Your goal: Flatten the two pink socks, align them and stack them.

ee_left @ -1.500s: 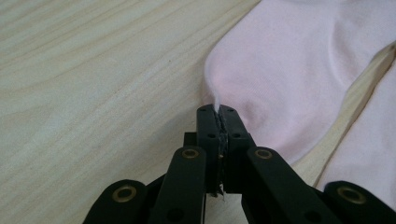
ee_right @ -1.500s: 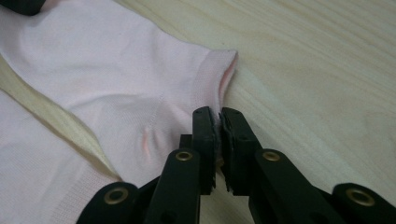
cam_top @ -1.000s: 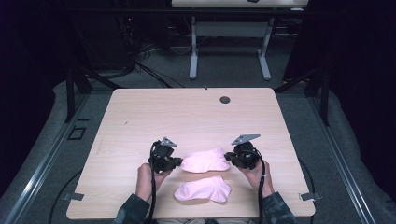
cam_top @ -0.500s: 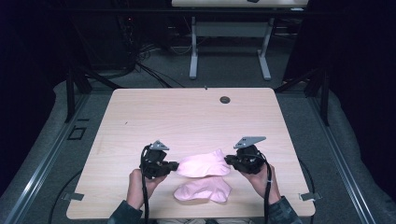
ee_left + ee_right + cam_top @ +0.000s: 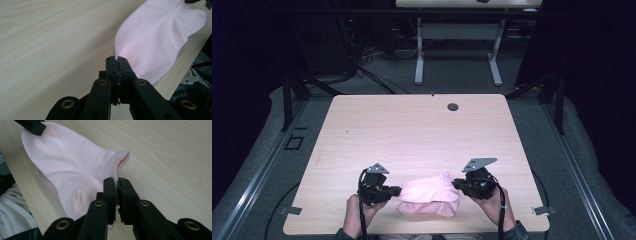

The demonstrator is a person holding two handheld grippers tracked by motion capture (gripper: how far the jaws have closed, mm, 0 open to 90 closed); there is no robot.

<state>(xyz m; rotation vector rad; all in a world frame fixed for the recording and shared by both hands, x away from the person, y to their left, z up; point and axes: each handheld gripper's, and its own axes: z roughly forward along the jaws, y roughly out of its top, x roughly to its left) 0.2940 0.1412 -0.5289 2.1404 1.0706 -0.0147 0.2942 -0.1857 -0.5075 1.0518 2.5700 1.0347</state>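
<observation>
1. A second pale pink sock [image 5: 428,208] lies flat at the table's near edge.
2. Upper pale pink knit ankle sock [image 5: 428,189], stretched just above the lower one: left gripper [image 5: 398,190] jaws pinch its left end, right gripper [image 5: 456,183] jaws its right cuff.
3. Light wood-grain table [image 5: 412,130]; far edge carries a dark round grommet [image 5: 453,107].
4. Beyond, grey floor and a white-legged desk [image 5: 457,55].

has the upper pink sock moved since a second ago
Yes. The upper pink sock, held by both tools, has shifted toward the table's near edge, now overlapping the lower sock.
</observation>
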